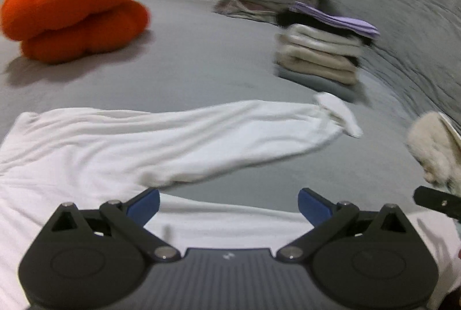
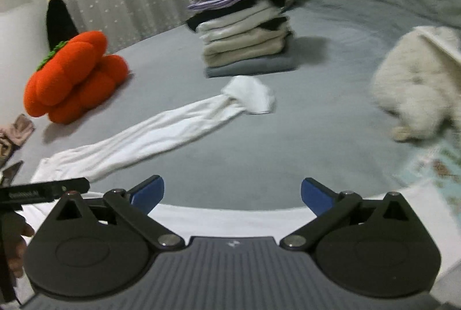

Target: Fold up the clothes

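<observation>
Hovering low over a white long-sleeved cotton garment (image 1: 86, 154) spread on the grey bed sheet (image 1: 207, 62), the left gripper (image 1: 229, 204) and right gripper (image 2: 232, 194) both hang with blue-tipped jaws spread wide, gripping nothing. One sleeve (image 2: 149, 137) stretches away across the sheet. Beyond its cuff stands a tall stack of folded clothes (image 2: 247, 30). A fluffy cream item (image 2: 417, 79) lies right; an orange pumpkin-shaped plush cushion (image 1: 75, 4) sits left.

White long-sleeved garment (image 2: 149, 137) lies across the grey bedsheet (image 2: 302, 137) w/ its sleeve reaching toward the tall stack of folded clothes (image 2: 247, 45) behind, orange plush pumpkin cushion (image 2: 72, 79) far left, fluffy cream garment (image 2: 415, 79) right.
</observation>
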Demonstrator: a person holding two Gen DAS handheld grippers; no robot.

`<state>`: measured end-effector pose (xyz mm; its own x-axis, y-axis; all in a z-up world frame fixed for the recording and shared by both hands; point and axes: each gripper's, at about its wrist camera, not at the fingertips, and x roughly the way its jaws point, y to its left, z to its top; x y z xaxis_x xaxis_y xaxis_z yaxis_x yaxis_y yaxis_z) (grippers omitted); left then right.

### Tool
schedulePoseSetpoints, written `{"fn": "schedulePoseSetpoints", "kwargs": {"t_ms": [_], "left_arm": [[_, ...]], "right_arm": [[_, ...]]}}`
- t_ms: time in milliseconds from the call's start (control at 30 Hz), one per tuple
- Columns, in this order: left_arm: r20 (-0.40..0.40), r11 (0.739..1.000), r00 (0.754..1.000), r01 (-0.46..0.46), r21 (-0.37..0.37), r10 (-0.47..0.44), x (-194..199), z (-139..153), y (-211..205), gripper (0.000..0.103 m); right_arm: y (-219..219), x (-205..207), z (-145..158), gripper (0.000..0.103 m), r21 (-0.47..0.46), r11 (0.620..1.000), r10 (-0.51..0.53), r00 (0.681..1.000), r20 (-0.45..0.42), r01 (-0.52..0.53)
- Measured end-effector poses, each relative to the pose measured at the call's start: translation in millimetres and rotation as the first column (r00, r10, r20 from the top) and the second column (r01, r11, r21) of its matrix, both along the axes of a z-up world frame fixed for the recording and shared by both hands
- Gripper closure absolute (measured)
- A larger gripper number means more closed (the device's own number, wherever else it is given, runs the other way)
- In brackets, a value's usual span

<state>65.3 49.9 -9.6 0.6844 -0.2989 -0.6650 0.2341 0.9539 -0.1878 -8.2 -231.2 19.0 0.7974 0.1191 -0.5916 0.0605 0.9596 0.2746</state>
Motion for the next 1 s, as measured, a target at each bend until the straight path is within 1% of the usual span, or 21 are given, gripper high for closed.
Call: {"fn": "schedulePoseSetpoints", "kwargs": {"t_ms": [133,367,500,567,667,767,933,1000], "left_arm": [[-0.01,0.996,0.996,-0.085,-0.002,0.085,19.4,-7.0,29.8,0.001],[-0.02,0.984,0.984,-0.177,-0.012,0.176,43.5,-8.5,73.3,0.001],[-0.042,0.967,0.966,-0.254,-0.014,0.253,53.3,-8.9,103.0,0.001],[-0.04,0.957,0.957,-0.289,-0.017,0.288,57.3,-7.3,119.4,0.001],[-0.023,0.939,0.939,-0.345,-0.01,0.344,62.6,-4.3,142.8,0.001],[-0.012,0.924,0.924,-0.383,-0.004,0.383,68.8,-4.0,164.5,0.001],[-0.05,0.91,0.914,-0.406,-0.083,0.403,85.0,-12.2,199.8,0.002],[-0.068,0.902,0.91,-0.415,-0.117,0.409,91.7,-15.8,214.0,0.007]], "right_arm": [[25.7,26.9,2.6,0.0,-0.005,0.998,0.056,0.998,-0.007,-0.056],[68.1,71.0,5.2,0.0,-0.038,0.988,0.15,0.989,-0.003,-0.15],[96.0,95.0,5.4,0.0,-0.048,0.976,0.211,0.977,0.006,-0.211],[108.3,105.7,4.7,0.0,-0.048,0.969,0.243,0.97,0.013,-0.242],[124.8,122.1,1.6,0.0,-0.046,0.955,0.295,0.955,0.021,-0.294],[137.1,138.3,1.1,0.0,-0.055,0.934,0.354,0.935,0.008,-0.353],[157.6,165.2,0.2,0.0,-0.069,0.891,0.45,0.893,-0.015,-0.45],[165.8,176.0,-0.1,0.0,-0.073,0.87,0.487,0.873,-0.025,-0.487]]}}
